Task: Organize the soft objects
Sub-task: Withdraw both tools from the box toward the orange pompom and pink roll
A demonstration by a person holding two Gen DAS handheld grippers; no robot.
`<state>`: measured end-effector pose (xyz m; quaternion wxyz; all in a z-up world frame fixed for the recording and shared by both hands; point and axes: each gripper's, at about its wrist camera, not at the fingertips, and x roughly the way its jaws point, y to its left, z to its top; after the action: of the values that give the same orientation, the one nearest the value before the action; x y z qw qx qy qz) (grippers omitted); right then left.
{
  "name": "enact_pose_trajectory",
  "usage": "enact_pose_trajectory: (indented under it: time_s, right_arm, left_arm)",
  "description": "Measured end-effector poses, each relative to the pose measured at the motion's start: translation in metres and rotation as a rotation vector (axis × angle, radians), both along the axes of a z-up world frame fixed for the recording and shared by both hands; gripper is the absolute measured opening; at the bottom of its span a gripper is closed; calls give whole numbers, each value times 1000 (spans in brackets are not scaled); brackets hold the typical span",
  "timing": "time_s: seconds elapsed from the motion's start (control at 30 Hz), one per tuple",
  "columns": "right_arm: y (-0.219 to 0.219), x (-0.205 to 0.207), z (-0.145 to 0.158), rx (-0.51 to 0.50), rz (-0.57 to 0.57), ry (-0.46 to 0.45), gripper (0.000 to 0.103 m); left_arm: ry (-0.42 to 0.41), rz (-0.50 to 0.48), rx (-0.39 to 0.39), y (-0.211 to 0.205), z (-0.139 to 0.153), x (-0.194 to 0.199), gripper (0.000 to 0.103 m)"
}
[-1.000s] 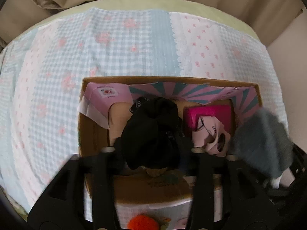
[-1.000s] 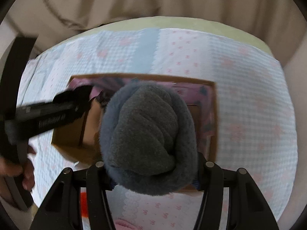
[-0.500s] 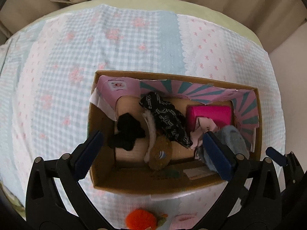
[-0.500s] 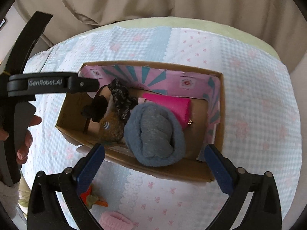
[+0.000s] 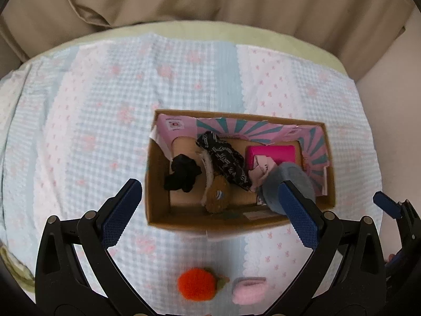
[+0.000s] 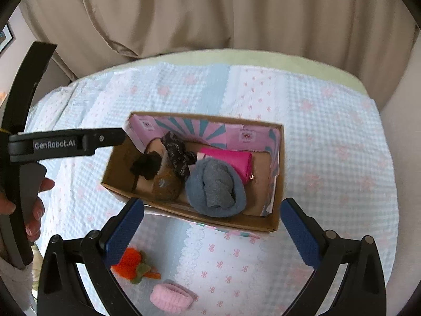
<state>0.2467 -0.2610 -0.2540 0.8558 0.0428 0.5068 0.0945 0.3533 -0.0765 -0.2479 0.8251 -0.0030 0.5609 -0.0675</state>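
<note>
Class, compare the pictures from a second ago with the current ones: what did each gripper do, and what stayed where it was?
The left gripper let go of the black cloth and the right gripper released the grey rolled sock; both now lie in the cardboard box. Both grippers opened and pulled back. The orange plush and pink roll stayed on the blanket.

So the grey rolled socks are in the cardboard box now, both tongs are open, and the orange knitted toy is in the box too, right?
Not quite. The orange knitted toy lies outside the cardboard box, on the quilt beside a pink knitted piece, as the right wrist view shows. The grey rolled socks are in the box, and the left tongs and right tongs are open.
</note>
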Motion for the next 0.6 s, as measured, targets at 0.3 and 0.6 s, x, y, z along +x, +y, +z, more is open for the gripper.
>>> enact_pose_trajectory:
  time_s: [0.3,0.6]
  right_arm:
    - [5,-38,55,-4,-19,-94,103]
    - [11,-91,101,6,-86,-161,103]
  left_arm:
    - [-111,-5,6,9,61,-57,103]
    - [-221,-23,-31,28,108,-120,103]
